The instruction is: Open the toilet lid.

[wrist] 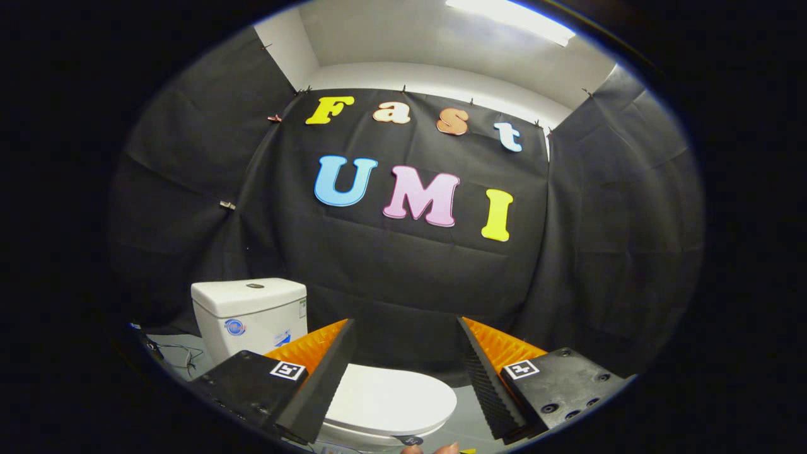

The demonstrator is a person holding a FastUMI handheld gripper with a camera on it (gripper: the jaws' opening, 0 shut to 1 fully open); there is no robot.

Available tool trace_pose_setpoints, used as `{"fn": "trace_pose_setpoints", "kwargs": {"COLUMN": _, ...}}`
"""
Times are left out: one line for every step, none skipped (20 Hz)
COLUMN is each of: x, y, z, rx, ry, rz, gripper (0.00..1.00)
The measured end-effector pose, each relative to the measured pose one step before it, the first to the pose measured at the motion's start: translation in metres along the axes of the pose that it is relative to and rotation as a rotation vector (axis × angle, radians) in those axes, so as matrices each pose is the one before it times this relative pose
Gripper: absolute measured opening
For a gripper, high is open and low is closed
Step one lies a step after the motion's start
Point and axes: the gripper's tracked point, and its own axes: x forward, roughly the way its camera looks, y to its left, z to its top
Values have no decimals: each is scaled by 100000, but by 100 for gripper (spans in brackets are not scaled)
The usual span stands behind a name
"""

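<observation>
We see the gripper (403, 353) with its fingers spread wide and holding nothing, the closed white toilet lid (391, 400) lying flat between and just below them, and the white tank (252, 312) beyond it.

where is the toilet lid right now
In the gripper view the toilet lid lies closed and flat on the bowl, below and between the open gripper's fingers, with the tank behind it.
</observation>
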Motion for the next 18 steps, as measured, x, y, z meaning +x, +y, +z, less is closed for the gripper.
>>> {"fn": "trace_pose_setpoints", "kwargs": {"x": 220, "y": 48, "z": -1355, "rx": 2146, "ry": 2195, "rz": 1183, "gripper": 98}}
{"fn": "trace_pose_setpoints", "kwargs": {"x": -9, "y": -239, "z": -1369, "rx": 2528, "ry": 1841, "rz": 733, "gripper": 98}}
{"fn": "trace_pose_setpoints", "kwargs": {"x": 256, "y": -276, "z": -1169, "rx": 2996, "ry": 1855, "rz": 720, "gripper": 98}}
{"fn": "trace_pose_setpoints", "kwargs": {"x": 184, "y": -438, "z": -1049, "rx": 3199, "ry": 1831, "rz": 452, "gripper": 98}}
{"fn": "trace_pose_setpoints", "kwargs": {"x": 140, "y": -591, "z": -1050, "rx": 3784, "ry": 1478, "rz": 183, "gripper": 98}}
{"fn": "trace_pose_setpoints", "kwargs": {"x": 44, "y": -580, "z": -1150, "rx": 4104, "ry": 1484, "rz": 325, "gripper": 98}}
{"fn": "trace_pose_setpoints", "kwargs": {"x": 287, "y": -645, "z": -1086, "rx": 3672, "ry": 1616, "rz": -47, "gripper": 98}}
{"fn": "trace_pose_setpoints", "kwargs": {"x": 312, "y": -968, "z": -1405, "rx": 3569, "ry": 1932, "rz": -321, "gripper": 98}}
{"fn": "trace_pose_setpoints", "kwargs": {"x": 390, "y": -949, "z": -1093, "rx": 4026, "ry": 2078, "rz": -414, "gripper": 98}}
{"fn": "trace_pose_setpoints", "kwargs": {"x": 665, "y": -1158, "z": -1159, "rx": 4361, "ry": 2706, "rz": -954, "gripper": 99}}
{"fn": "trace_pose_setpoints", "kwargs": {"x": 161, "y": -1026, "z": -1248, "rx": 5440, "ry": 3149, "rz": -242, "gripper": 99}}
{"fn": "trace_pose_setpoints", "kwargs": {"x": 369, "y": -1220, "z": -1176, "rx": 5703, "ry": 3206, "rz": -344, "gripper": 98}}
{"fn": "trace_pose_setpoints", "kwargs": {"x": 491, "y": -1088, "z": -991, "rx": 5947, "ry": 3071, "rz": -215, "gripper": 99}}
{"fn": "trace_pose_setpoints", "kwargs": {"x": 447, "y": -1212, "z": -1024, "rx": 6212, "ry": 2943, "rz": 222, "gripper": 99}}
{"fn": "trace_pose_setpoints", "kwargs": {"x": 622, "y": -1014, "z": -1006, "rx": 5906, "ry": 3369, "rz": -646, "gripper": 98}}
{"fn": "trace_pose_setpoints", "kwargs": {"x": 615, "y": -1279, "z": -1026, "rx": 6237, "ry": 3416, "rz": -542, "gripper": 99}}
{"fn": "trace_pose_setpoints", "kwargs": {"x": 577, "y": -1174, "z": -959, "rx": 6119, "ry": 2988, "rz": -500, "gripper": 98}}
{"fn": "trace_pose_setpoints", "kwargs": {"x": 717, "y": -1357, "z": -1054, "rx": 5811, "ry": 3558, "rz": -625, "gripper": 98}}
